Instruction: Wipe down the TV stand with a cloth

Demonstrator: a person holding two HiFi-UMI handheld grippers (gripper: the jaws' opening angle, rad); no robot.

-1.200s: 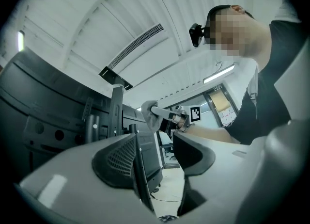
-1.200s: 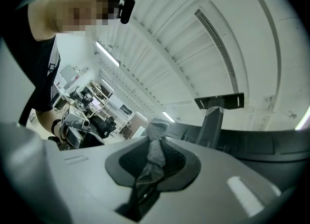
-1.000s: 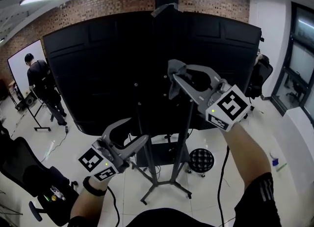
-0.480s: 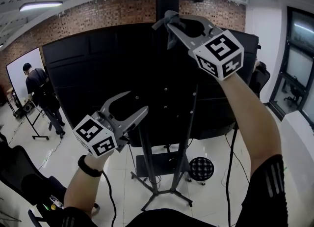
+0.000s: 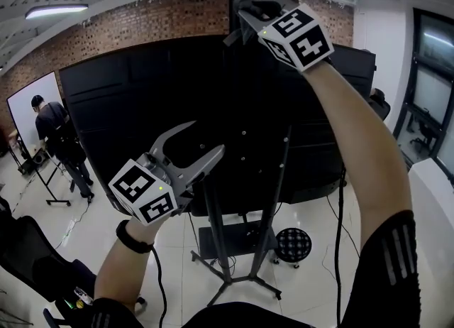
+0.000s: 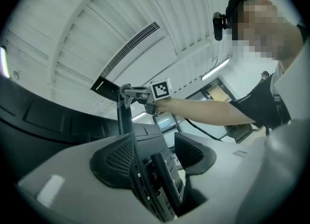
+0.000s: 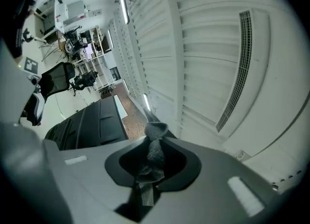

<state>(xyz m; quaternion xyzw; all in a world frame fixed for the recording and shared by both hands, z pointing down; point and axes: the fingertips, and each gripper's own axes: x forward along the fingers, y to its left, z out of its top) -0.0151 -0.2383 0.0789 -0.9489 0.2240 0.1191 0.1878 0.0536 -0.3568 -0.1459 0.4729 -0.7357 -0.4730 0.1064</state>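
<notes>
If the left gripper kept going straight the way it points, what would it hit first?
Most likely the TV stand's upright bar, framed between the left gripper's jaws, which have just been opening and hold nothing. The TV's back lies behind. Depth is unclear.

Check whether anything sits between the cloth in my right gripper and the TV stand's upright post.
Nothing visible does. The cloth, pinched by the right gripper, is right at the top of the stand's post, behind the TV.

Open office or lab space, brick wall (image 5: 135,20), ceiling strip lights (image 5: 58,11), whiteboard (image 5: 21,106), office chair (image 5: 32,252), tiled floor (image 5: 308,277)
</notes>
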